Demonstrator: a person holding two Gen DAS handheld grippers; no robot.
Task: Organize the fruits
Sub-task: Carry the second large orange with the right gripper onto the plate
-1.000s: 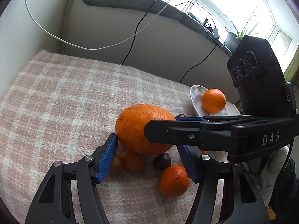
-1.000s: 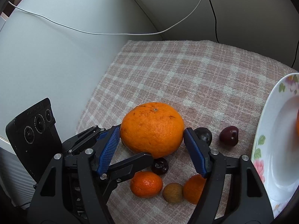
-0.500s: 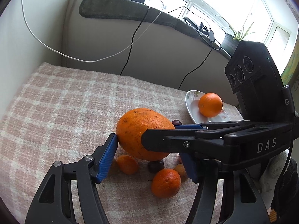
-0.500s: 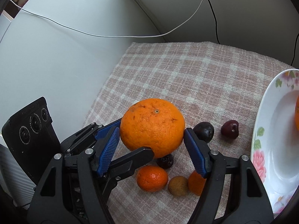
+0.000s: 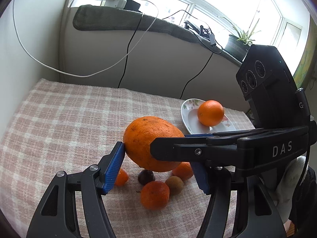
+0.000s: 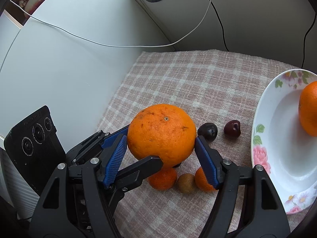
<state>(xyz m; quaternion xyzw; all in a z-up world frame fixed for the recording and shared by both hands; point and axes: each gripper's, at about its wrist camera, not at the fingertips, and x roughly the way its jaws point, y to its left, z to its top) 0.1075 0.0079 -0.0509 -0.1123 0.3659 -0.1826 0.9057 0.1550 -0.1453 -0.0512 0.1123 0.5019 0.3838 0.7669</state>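
Large round orange fruit (image 6: 161,133), clamped crosswise by both grippers and raised clear of the pink checked cloth (image 6: 198,83). Left gripper (image 5: 156,168) and right gripper (image 6: 160,158) each stand about half open, blue pads pressing the rind. Risk: unequal pull between the hands could roll the fruit out onto the small mandarins (image 6: 162,178) and dark plums (image 6: 207,131) beneath. Free cloth lies toward the far edge; the white floral plate (image 6: 263,158), holding a second orange (image 6: 309,107), sits at the right edge.

A large speckled orange (image 6: 161,133) hangs above the checked cloth (image 6: 208,83), over small tangerines (image 6: 162,179), a brown fruit (image 6: 185,182) and dark cherries (image 6: 232,127) (another orange (image 5: 210,113) sits on the floral plate (image 6: 277,154)).
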